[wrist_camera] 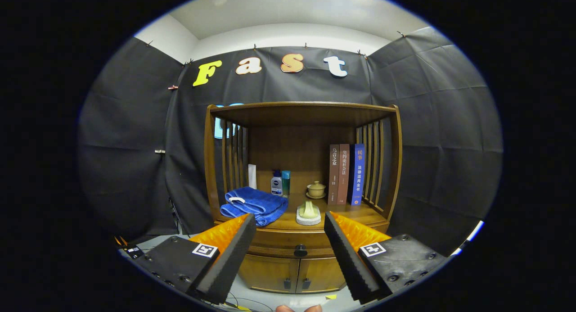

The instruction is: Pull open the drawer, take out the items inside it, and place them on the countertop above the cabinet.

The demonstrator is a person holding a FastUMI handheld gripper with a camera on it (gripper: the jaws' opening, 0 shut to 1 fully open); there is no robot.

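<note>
Ahead, the hand-held gripper gapes open before the shut drawer; book spines carry Chinese titles.

My 1 camera rides the gripper, facing the cabinet squarely from near, drawer-level.

My gripper has its fingers spread wide with nothing between them, and the gap at the frame's lower centre runs straight to the drawer and its dark knob, which is unobstructed. Above it, the countertop is crowded: a folded blue towel fills the left part, a small pale item on a white base sits at the front centre, and bottles, a lidded cup and upright books line the back. Bare wood lies at the front right, by the slatted side. The shelf roof caps the space overhead.
</note>
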